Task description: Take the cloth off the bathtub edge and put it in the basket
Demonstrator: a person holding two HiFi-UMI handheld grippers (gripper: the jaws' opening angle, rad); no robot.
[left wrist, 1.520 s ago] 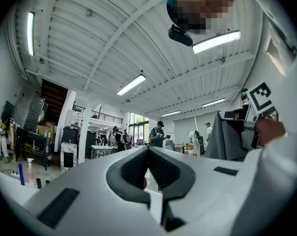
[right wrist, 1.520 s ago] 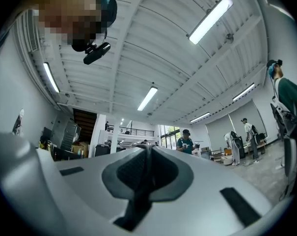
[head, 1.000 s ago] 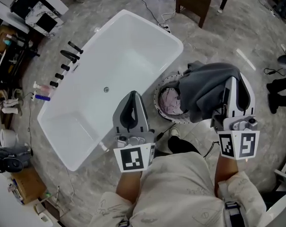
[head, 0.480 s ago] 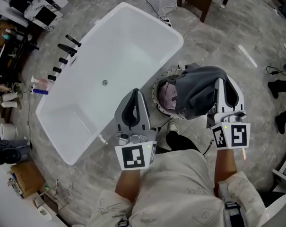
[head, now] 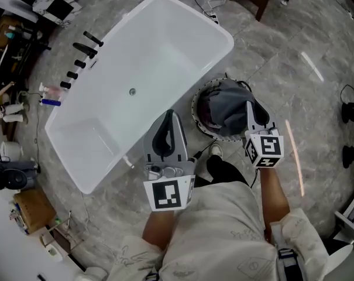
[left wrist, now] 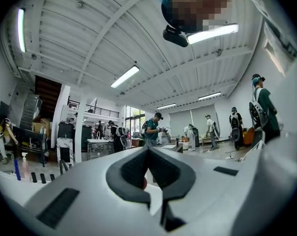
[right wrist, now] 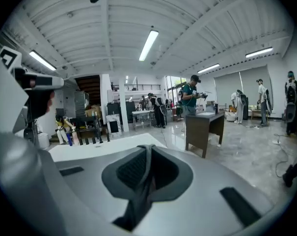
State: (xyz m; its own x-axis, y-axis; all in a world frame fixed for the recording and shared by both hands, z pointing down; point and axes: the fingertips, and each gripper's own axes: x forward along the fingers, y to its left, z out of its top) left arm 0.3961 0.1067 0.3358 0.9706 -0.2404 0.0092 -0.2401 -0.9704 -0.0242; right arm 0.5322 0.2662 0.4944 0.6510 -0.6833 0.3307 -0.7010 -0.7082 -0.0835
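Grey cloth [head: 226, 105] hangs bunched into the round basket [head: 195, 113], which stands just beside the white bathtub's [head: 159, 51] long side. The right gripper [head: 250, 105], above the basket, has its jaws pressed together on a strip of the cloth. The left gripper [head: 169, 115], jaws together and empty, hovers over the bathtub's near rim.

Dark grey cloth [head: 226, 107] at right gripper [head: 248, 105] tip, plain white bathtub [head: 136, 57] ahead of grey-and-black left gripper [head: 169, 115], black-and-white square markers [head: 167, 195] on both grippers, pale grey marbled floor [head: 282, 57] beyond, black fittings [head: 83, 50] left of tub.
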